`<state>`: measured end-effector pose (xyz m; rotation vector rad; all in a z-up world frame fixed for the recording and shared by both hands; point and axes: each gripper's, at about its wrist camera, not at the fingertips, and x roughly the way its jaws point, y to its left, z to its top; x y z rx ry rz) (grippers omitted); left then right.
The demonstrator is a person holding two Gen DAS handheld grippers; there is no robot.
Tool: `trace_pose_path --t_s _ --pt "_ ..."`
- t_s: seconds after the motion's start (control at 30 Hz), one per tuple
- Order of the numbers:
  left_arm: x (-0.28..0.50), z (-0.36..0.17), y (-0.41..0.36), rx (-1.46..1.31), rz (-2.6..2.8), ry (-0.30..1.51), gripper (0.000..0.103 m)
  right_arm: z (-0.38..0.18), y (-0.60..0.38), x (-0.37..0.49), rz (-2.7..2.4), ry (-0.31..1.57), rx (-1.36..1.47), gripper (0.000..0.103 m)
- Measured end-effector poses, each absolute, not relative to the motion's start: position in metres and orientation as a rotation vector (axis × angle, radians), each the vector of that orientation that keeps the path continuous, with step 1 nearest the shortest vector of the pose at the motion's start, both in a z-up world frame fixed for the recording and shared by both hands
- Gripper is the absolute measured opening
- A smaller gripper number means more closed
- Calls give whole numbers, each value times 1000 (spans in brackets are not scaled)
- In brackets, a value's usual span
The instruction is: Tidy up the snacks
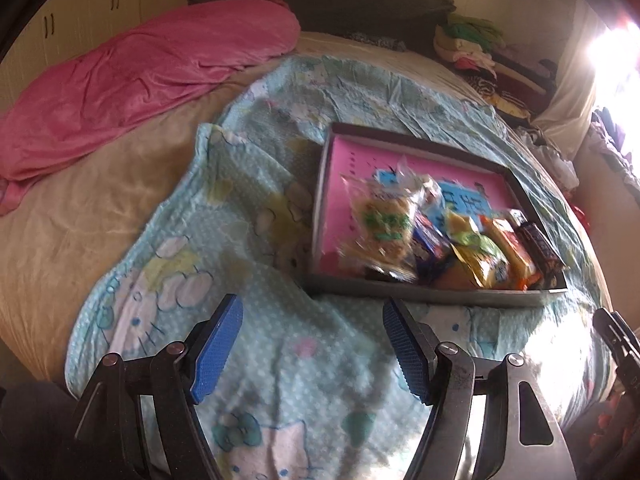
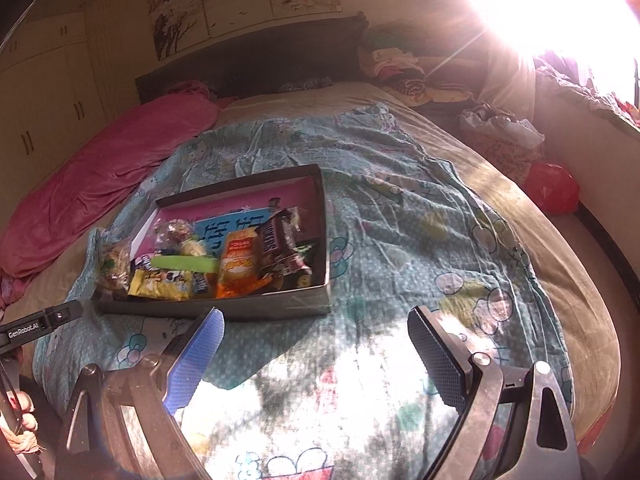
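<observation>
I have both tongs spread and empty over the blue blanket (image 1: 248, 208) on the bed: left tongs (image 1: 312, 350), right tongs (image 2: 316, 354). The snacks (image 2: 224, 258) lie heaped in the shallow box (image 2: 326, 216), just ahead of both tongs.

Glossy plastic snack packets (image 1: 440, 236); cardboard box (image 1: 440, 292); soft cloth blanket (image 1: 280, 344); textured tongs pads (image 1: 216, 356).

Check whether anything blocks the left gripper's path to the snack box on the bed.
Nothing visible does. The left gripper is open and empty over the blue blanket; only bare blanket lies between it and the near wall of the snack box. The right gripper is off to the side.
</observation>
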<state>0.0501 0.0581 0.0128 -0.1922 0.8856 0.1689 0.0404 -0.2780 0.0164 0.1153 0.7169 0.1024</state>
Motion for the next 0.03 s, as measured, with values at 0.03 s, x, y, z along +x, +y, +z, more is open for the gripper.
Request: trace_pose_path --t_s 0.03 --pt "55 14 68 -186 184 878 75 17 -289 48 72 718 131 94"
